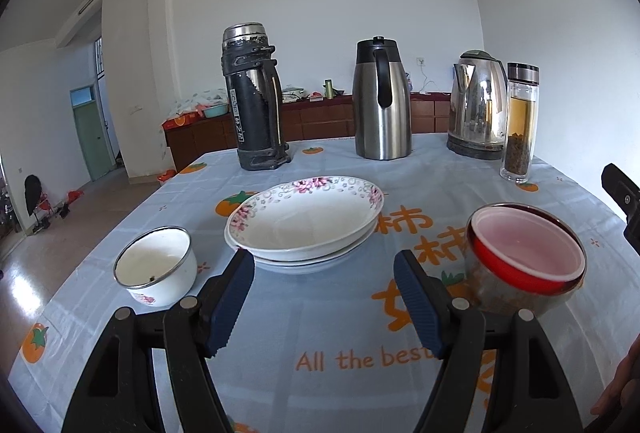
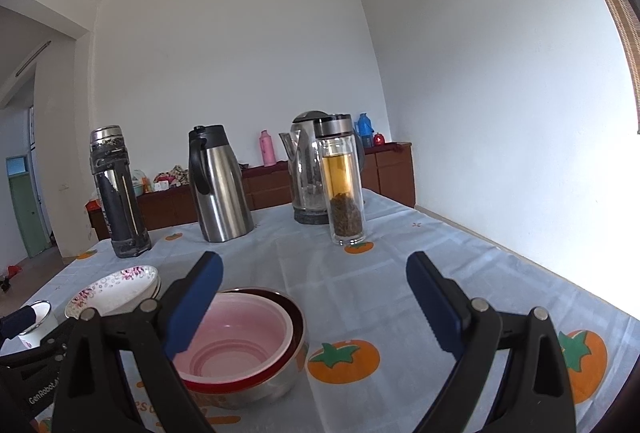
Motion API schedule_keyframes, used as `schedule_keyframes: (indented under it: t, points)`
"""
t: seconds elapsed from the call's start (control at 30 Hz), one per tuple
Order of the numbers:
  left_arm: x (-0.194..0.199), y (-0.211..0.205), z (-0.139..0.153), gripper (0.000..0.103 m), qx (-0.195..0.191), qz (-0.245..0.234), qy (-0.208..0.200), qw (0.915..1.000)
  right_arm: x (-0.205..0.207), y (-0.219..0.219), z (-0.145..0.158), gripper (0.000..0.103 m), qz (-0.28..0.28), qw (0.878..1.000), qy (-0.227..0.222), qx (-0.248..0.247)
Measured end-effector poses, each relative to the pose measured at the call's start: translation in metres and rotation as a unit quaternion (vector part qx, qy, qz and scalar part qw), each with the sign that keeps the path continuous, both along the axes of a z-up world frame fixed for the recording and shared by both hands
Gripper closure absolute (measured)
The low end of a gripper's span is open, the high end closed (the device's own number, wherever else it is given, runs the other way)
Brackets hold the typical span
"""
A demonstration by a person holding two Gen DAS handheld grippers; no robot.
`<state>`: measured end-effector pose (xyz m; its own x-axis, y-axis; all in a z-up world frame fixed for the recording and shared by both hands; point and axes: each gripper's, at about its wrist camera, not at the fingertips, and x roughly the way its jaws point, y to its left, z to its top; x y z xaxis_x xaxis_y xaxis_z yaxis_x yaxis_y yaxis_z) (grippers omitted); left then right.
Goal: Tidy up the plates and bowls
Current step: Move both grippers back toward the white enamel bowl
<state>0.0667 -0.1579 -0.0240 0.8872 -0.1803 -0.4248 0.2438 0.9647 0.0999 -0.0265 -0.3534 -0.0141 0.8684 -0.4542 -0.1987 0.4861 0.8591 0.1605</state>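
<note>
Two flowered white plates (image 1: 304,221) lie stacked at the table's middle, also seen in the right wrist view (image 2: 116,289). A small white enamel bowl (image 1: 156,265) stands to their left. A pink-lined red bowl (image 1: 524,253) nests inside a steel bowl (image 2: 256,389) on the right. My left gripper (image 1: 324,305) is open and empty, just in front of the plates. My right gripper (image 2: 316,305) is open and empty, its left finger (image 2: 192,305) over the red bowl (image 2: 236,341).
At the back of the table stand a black flask (image 1: 252,97), a steel carafe (image 1: 382,101), a steel kettle (image 1: 476,105) and a glass tea bottle (image 1: 520,121). The patterned tablecloth (image 1: 320,313) covers the table. The right gripper's tip (image 1: 620,193) shows at the right edge.
</note>
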Motion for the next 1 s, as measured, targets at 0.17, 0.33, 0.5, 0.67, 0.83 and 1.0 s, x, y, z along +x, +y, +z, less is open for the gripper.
schedule_keyframes:
  t: [0.17, 0.33, 0.5, 0.67, 0.83, 1.0]
  points:
    - [-0.002, 0.011, -0.001, 0.029, 0.0, 0.0, 0.0, 1.0, -0.011, 0.005, 0.001, 0.008, -0.017, 1.0, -0.005, 0.0]
    - [-0.006, 0.02, -0.003, 0.029, 0.001, -0.004, -0.002, 1.0, -0.021, 0.013, 0.001, 0.008, -0.026, 1.0, -0.007, -0.001]
    - [-0.009, 0.03, -0.005, 0.029, 0.002, -0.005, -0.001, 1.0, -0.029, 0.024, 0.003, 0.008, -0.039, 0.999, -0.013, -0.013]
    - [-0.01, 0.04, -0.006, 0.029, 0.002, -0.009, 0.0, 1.0, -0.037, 0.033, 0.004, 0.008, -0.054, 0.998, -0.019, -0.019]
    - [-0.009, 0.051, -0.004, 0.029, -0.003, -0.008, 0.0, 1.0, -0.042, 0.047, 0.005, 0.006, -0.052, 0.998, -0.027, -0.019]
    - [-0.006, 0.062, -0.005, 0.029, -0.006, -0.006, 0.002, 1.0, -0.041, 0.075, 0.006, 0.005, -0.033, 0.998, -0.028, -0.036]
